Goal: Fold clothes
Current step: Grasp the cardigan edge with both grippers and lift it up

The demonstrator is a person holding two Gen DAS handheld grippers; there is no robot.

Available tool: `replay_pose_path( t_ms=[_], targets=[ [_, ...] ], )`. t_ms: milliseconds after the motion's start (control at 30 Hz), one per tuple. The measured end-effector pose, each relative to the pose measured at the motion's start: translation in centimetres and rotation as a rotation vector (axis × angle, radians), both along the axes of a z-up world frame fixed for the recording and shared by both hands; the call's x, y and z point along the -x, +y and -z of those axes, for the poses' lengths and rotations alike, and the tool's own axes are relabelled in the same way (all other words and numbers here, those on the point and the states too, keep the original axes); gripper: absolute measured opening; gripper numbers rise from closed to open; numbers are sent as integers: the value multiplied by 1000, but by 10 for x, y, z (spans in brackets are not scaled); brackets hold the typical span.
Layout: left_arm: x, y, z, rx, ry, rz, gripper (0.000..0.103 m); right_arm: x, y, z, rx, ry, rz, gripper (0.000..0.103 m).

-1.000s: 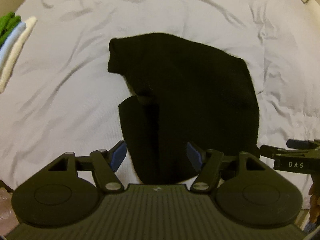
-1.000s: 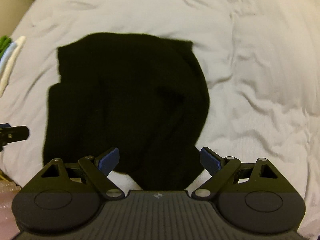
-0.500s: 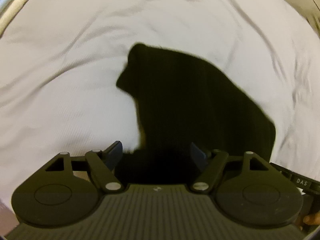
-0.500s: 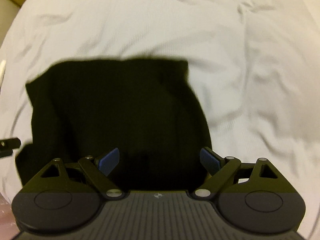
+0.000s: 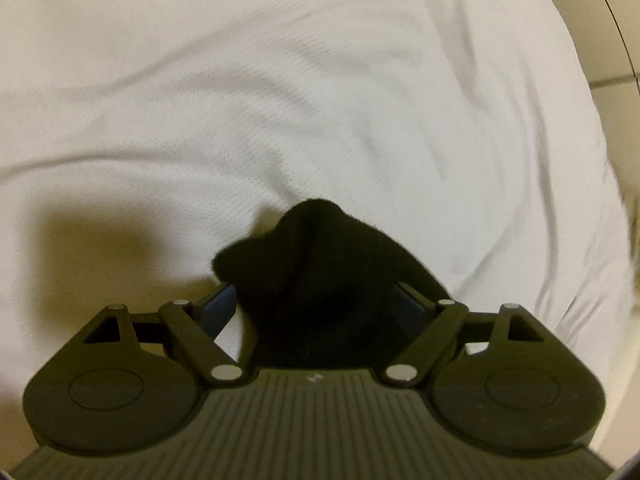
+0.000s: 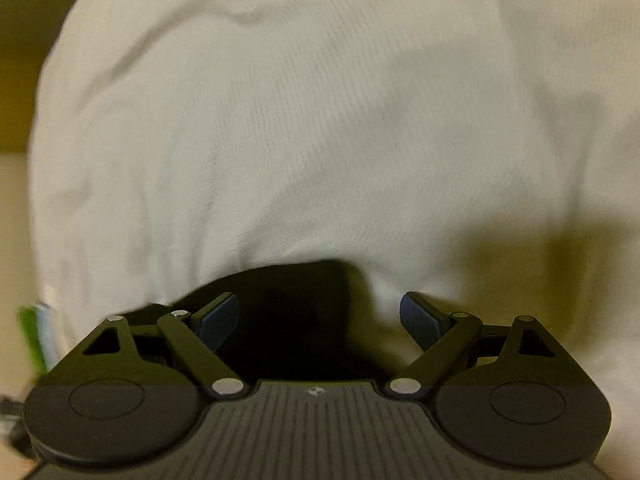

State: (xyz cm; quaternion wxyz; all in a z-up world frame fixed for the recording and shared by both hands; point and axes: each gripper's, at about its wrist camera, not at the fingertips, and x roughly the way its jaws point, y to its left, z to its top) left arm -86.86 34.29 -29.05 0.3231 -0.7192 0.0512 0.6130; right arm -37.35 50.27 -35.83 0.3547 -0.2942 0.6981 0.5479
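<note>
Both grippers had dropped low over the black garment (image 5: 320, 280) since 1 s earlier, when the whole piece lay in view w/ the tools held high; only a bunched corner showed at each tool. Left gripper (image 5: 316, 308): jaws spread wide, blue pads either side of a raised hump of black knit that filled the gap; no clamp evident, so released, not yet gripping. Right gripper (image 6: 319, 320): jaws likewise spread, cloth (image 6: 288, 312) lying by the left pad and partly across the gap, right pad over bare white sheet (image 6: 320, 120). Garment location: on the sheet-covered bed, directly under and between the fingers of both tools, near edge toward the cameras. Step in hand, judged: approach to a two-point pinch on the near edge, prior to lifting it over for a fold; how many folds the piece already carried could not be told, since most of it was out of frame. Next move called for closing each pair of pads on fabric only, w/o catching the sheet beneath, and the right tool looked to need a shift toward the cloth. Containers: none visible; a green/white stack (image 6: 38, 328) at the right view's left margin was blurred, prob. other clothes.
</note>
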Motion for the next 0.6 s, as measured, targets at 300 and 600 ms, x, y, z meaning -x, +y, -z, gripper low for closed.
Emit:
replay_pose_path(
  t_ms=[300,600],
  targets=[
    [14,17,-6,-107,-90,-62,17,8,-2,15,-5,87,28,41],
    [-1,55,-184,-479,103,163,8,-24,-27,-90,-285,186,142,18]
  ],
)
